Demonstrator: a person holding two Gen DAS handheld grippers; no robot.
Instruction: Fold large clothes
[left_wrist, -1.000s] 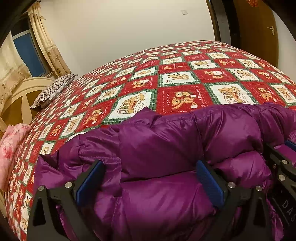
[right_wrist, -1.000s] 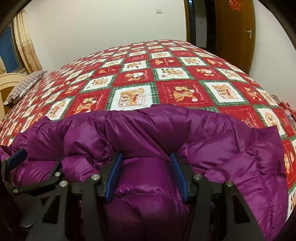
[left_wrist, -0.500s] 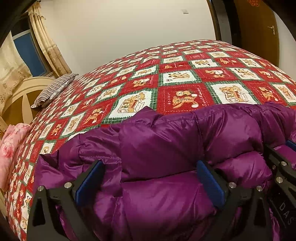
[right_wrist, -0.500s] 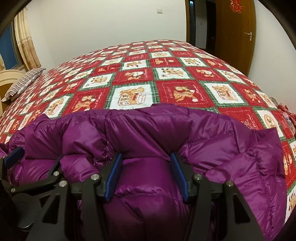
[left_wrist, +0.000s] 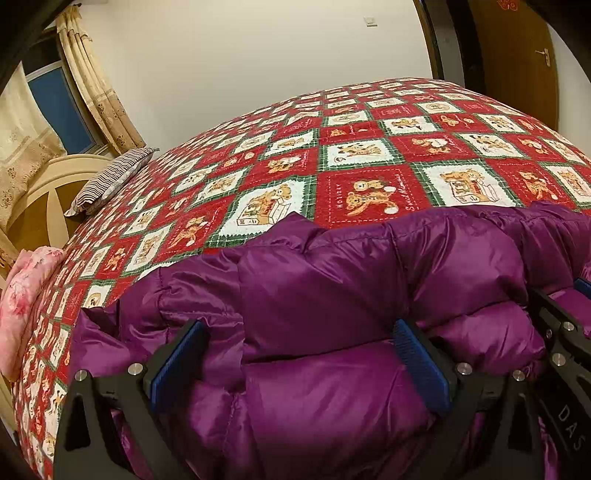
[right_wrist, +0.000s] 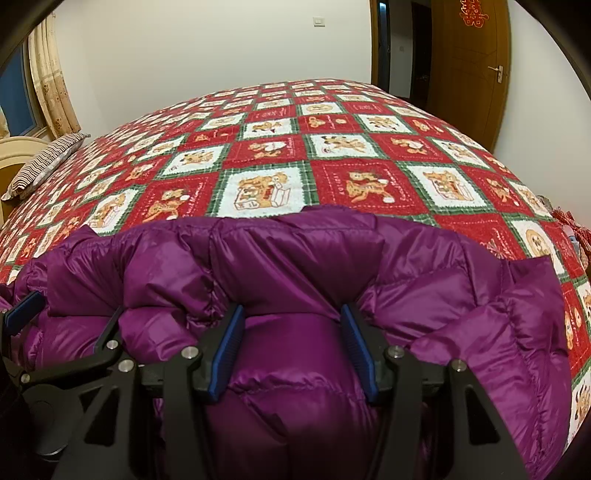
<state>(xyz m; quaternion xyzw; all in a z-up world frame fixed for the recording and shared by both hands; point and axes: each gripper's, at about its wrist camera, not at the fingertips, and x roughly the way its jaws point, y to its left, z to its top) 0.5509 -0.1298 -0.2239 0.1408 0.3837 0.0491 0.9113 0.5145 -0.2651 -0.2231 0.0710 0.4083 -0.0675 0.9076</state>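
Left wrist view: left gripper (left_wrist: 299, 354), jaws spread wide, a puffy fold of purple down jacket (left_wrist: 332, 280) bulging between the blue pads (left_wrist: 417, 362); whether they press it cannot be told. Right wrist view: right gripper (right_wrist: 291, 332), about half open, pads clamped on a jacket fold. Ahead of both: jacket's far edge on red patchwork bedspread (right_wrist: 295, 155).

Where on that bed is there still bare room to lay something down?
Most of the teddy-bear bedspread is free, from the purple puffer coat out to the far edge and the striped pillow. The near edge is crowded: coat, both tongs, pink bedding at left.
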